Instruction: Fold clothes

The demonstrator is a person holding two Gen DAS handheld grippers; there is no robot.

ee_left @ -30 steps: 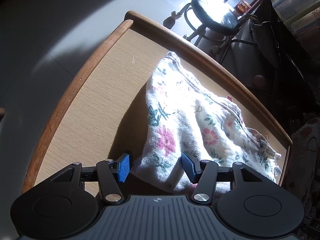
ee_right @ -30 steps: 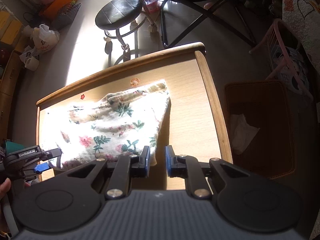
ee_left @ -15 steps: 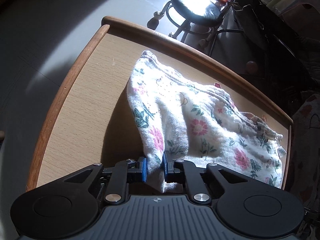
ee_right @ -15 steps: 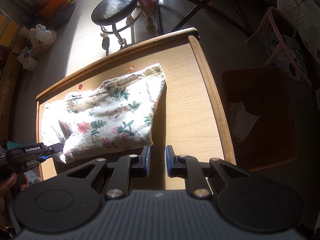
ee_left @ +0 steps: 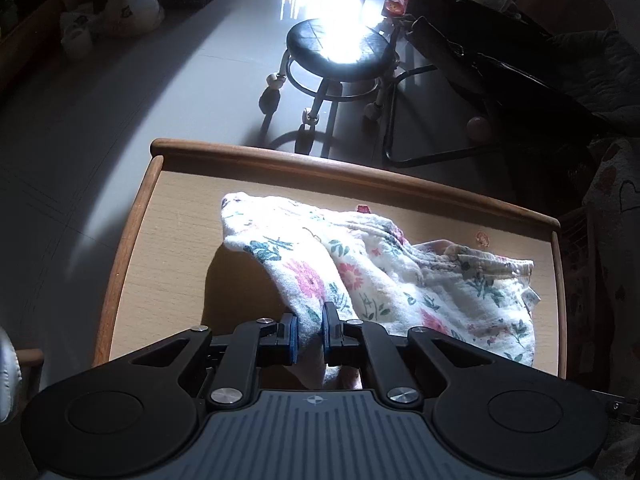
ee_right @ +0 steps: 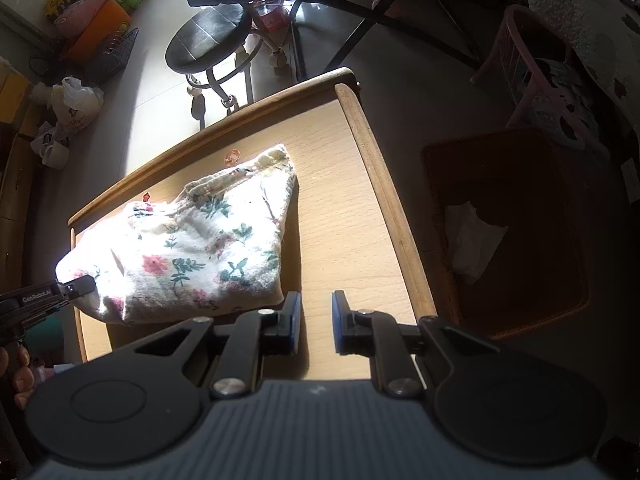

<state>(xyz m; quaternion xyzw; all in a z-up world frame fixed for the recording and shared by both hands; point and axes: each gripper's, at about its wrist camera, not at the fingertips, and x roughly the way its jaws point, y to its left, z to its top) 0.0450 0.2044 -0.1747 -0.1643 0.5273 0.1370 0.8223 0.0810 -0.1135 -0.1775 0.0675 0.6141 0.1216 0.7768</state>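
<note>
Garment [ee_left: 384, 276] lies on the table [ee_left: 168, 240], spread ahead of the left claw [ee_left: 310, 334], which pinches its near corner; right claw [ee_right: 316, 322] hangs narrowly parted, empty, garment just left; lift gently, carry the corner across, keep edges aligned.

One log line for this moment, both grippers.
left gripper: shut on floral garment corner, lifted | right gripper: open, holding nothing, over table

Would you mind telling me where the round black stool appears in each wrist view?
Left wrist view: the round black stool stands top centre, sunlit, beyond the wooden table's far rim.
Right wrist view: the stool stands upper left, beyond the same rim.
Shared landmark: the floral white garment.
</note>
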